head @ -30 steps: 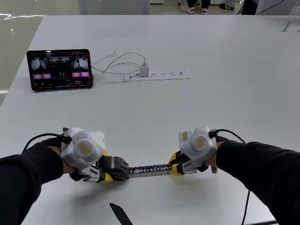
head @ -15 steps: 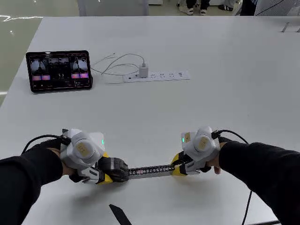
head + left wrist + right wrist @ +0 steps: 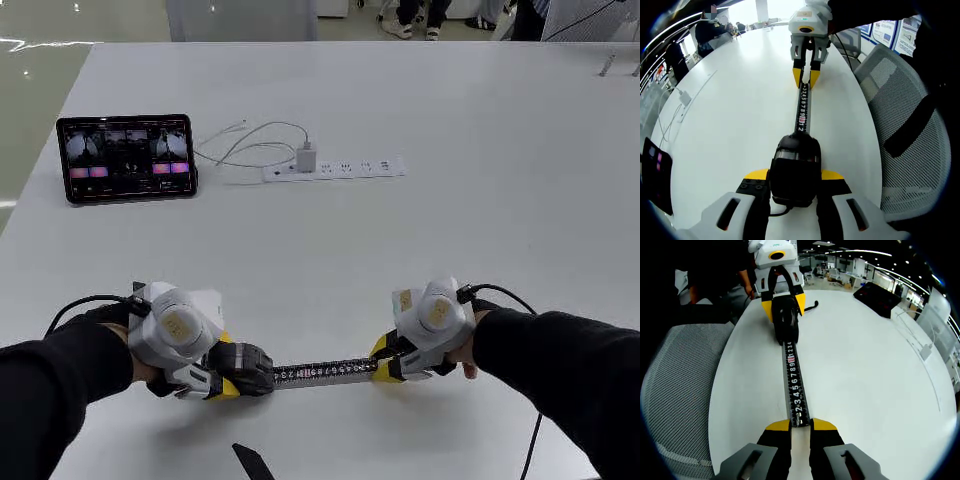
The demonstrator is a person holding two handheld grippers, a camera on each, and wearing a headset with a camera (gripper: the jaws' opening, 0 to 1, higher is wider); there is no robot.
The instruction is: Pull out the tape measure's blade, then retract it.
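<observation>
Your left claw [image 3: 795,174] clamps the tape measure case [image 3: 245,365] and your right claw [image 3: 800,425] pinches the blade [image 3: 792,385] tip by the table [image 3: 450,200] front edge. If that pinch slips, the blade could whip back.

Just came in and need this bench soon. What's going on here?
A person holds two grippers over a white table. The left gripper is shut on a black tape measure case; the right gripper pinches the tip of its black numbered blade. A short stretch of blade is out, straight between them.
</observation>
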